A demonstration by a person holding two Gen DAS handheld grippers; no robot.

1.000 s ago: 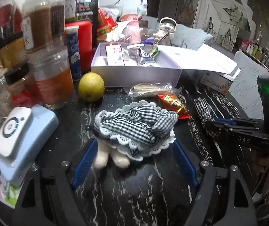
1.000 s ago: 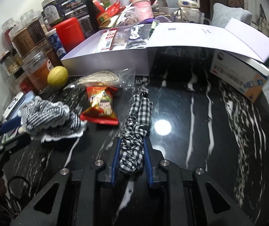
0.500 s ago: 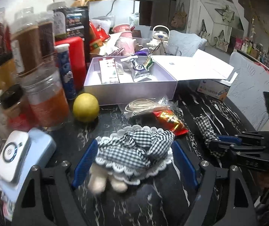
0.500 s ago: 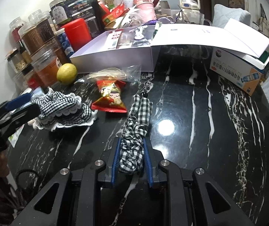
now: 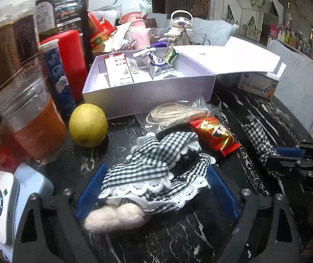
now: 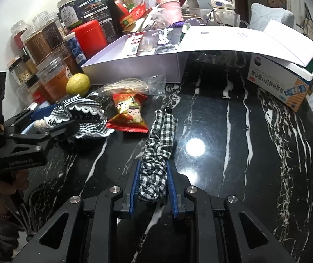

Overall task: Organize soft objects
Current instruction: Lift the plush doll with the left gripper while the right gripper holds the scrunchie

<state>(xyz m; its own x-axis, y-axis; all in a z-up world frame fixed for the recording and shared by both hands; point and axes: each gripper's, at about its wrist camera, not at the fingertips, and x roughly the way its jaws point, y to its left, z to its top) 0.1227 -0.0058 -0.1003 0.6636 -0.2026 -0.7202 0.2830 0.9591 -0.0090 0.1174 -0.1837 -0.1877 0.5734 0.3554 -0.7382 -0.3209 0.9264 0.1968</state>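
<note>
A small plush doll in a black-and-white checked, lace-trimmed dress [image 5: 152,153] lies on the black marble table [image 5: 178,236], its woolly feet towards the camera. My left gripper [image 5: 156,168] straddles it. The jaws are opening, and the blue pads [image 5: 90,184] stand just off the dress on either side. From the right wrist view the doll [image 6: 81,114] and left gripper [image 6: 55,119] are at the left. My right gripper [image 6: 153,164] is shut on a checked fabric scrunchie [image 6: 160,135] that stretches forward over the table. The scrunchie [image 5: 257,133] also shows at the right of the left wrist view.
An open lilac box [image 5: 147,94] with packets stands behind, its lid folded to the right. A lemon [image 5: 88,125], a bagged cord [image 5: 169,111] and a red snack packet [image 5: 213,133] lie in front of the box. Jars [image 5: 33,120] and a white device [image 5: 0,201] crowd the left. A medicine carton [image 6: 283,87] stands at right.
My left gripper has moved forward and slightly down with the doll, and its jaws have spread off the dress. The right gripper and scrunchie have stayed put.
</note>
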